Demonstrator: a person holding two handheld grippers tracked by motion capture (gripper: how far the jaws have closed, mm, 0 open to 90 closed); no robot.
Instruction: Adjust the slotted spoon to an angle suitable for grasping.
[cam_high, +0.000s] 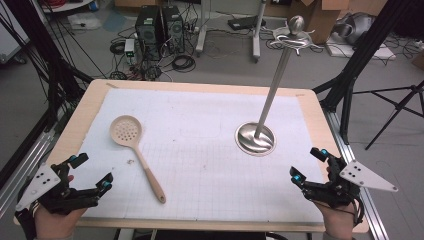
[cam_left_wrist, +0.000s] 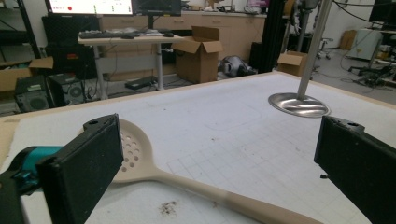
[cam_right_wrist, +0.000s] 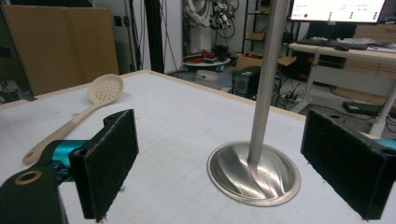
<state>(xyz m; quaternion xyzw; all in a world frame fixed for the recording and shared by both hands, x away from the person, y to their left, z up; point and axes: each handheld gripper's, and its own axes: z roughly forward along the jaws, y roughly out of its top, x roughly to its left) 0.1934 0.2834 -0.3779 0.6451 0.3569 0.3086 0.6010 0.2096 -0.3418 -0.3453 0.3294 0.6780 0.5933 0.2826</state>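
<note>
A cream slotted spoon lies flat on the white mat, bowl toward the far left, handle pointing to the near edge. A tall steel stand with a round base and hooked top rises right of centre. My left gripper rests at the near left corner, jaws wide open and empty, the slotted spoon just beyond them. My right gripper sits at the near right corner, open and empty, facing the steel stand. The slotted spoon lies farther off in the right gripper view.
A white gridded mat covers the wooden table. Beyond the table's far edge are computer towers, cables and black tripod legs on the floor. A small dark speck lies beside the spoon handle.
</note>
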